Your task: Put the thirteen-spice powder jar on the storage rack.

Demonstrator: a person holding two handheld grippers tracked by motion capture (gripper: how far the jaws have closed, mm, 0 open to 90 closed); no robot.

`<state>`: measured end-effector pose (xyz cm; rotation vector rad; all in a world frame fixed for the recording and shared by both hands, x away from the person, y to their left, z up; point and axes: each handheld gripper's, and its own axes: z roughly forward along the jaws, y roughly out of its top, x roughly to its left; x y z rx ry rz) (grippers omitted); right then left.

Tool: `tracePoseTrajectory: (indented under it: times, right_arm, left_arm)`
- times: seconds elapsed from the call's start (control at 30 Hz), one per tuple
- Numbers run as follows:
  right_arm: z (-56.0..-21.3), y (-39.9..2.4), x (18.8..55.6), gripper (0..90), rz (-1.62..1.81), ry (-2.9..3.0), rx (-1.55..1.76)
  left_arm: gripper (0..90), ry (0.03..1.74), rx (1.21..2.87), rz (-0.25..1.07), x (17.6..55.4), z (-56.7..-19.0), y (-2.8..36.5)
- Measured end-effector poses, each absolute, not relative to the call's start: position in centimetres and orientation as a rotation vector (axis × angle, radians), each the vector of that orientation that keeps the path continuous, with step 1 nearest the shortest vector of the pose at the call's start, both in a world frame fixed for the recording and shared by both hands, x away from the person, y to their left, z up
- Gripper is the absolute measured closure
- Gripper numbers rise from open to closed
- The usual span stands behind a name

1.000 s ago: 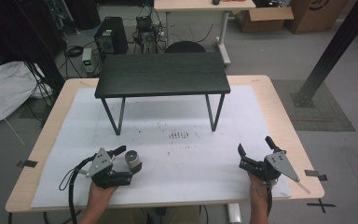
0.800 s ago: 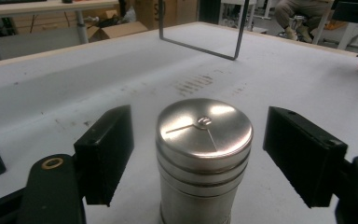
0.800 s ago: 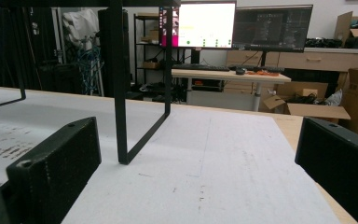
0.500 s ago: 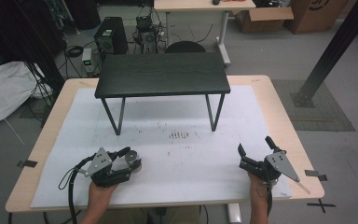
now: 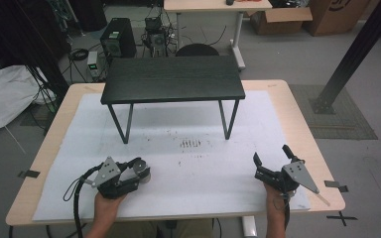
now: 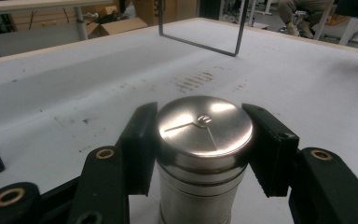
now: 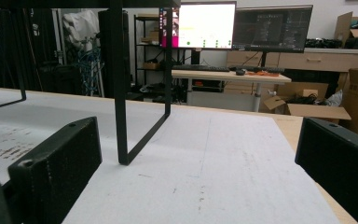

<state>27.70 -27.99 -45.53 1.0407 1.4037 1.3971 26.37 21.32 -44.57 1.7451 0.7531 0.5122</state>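
Already clamped: left gripper (image 6: 204, 140) jaws, just closing, now pressed on both sides of the steel canister (image 6: 204, 140) near its lid, upright on the white mat (image 6: 74, 93) at the desk's near left. High grip on a slick, round wall: likely to slip or tip if lifted fast. Right gripper (image 5: 273, 163) jaws wide, nothing between them, well apart. Black stand (image 5: 172, 79) beyond, a possible snag.

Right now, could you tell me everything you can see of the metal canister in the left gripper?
The metal canister is a shiny steel-looking cylinder with a flat round lid, grooves below the rim and a small embossed mark on top. It stands upright on the white table cover, near the front left edge. The left gripper has just closed, its pads pressing both sides.
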Motion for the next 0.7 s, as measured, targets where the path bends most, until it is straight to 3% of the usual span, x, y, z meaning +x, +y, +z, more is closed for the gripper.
tracePoseTrajectory:
  times: [0.7]
  right_arm:
    - [-45.5,-28.0,27.7,0.1,1.403,1.402,1.037]
  left_arm:
    - [49.1,0.776,1.661,0.502,26.1,-43.2,22.7]
